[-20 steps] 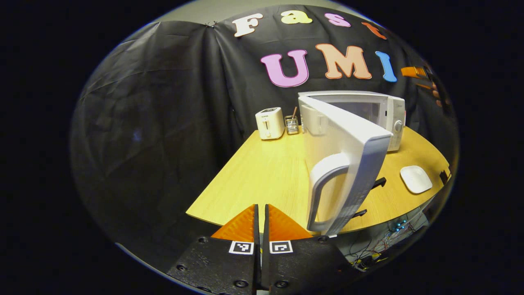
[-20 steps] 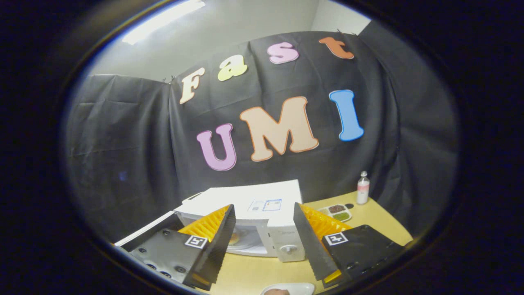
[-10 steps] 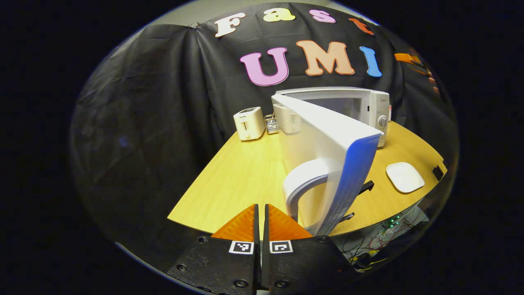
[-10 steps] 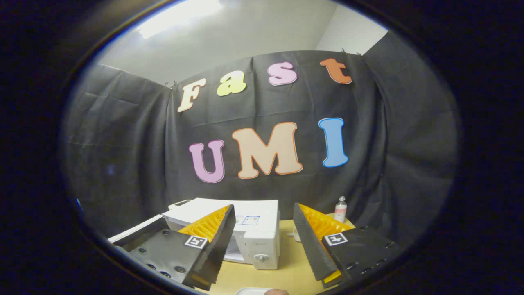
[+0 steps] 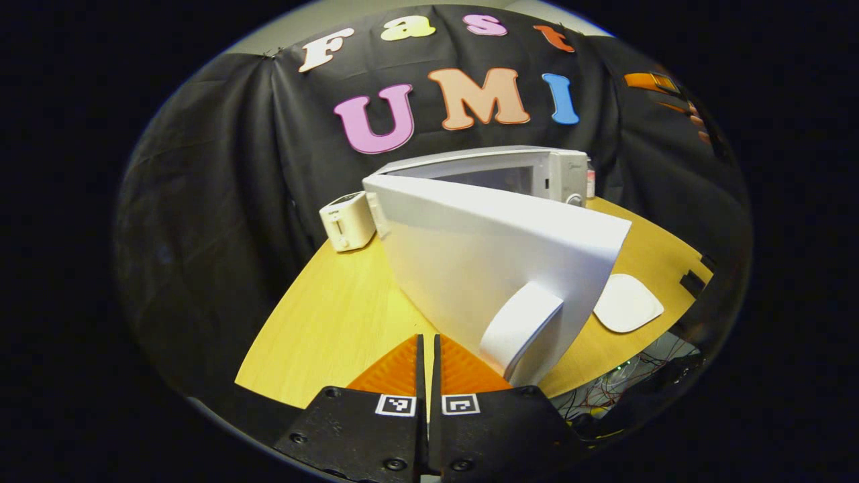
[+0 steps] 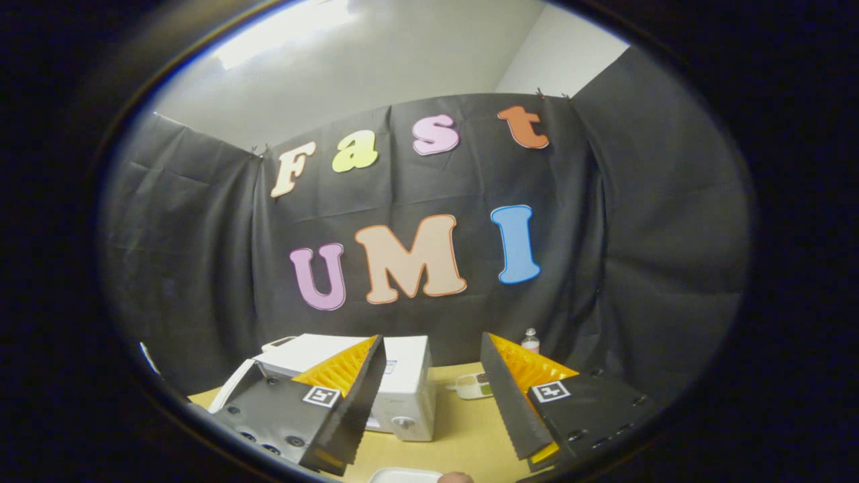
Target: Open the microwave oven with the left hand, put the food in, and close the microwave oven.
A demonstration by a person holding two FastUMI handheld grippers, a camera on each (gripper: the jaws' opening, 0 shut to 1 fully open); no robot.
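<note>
Microwave oven (image 5: 510,176) is sitting toward the back of the yellow table (image 5: 335,315), its door (image 5: 496,261) hanging wide open toward me. I judge it is left open for loading or awaiting the push shut. In the left gripper view, I am holding my left gripper (image 5: 427,355) just beside the door handle (image 5: 520,329), its 2 fingers pressed together on nothing. My right gripper (image 6: 433,382) is spread wide and empty, raised above the table. A white plate (image 5: 627,303) is lying beside the door.
</note>
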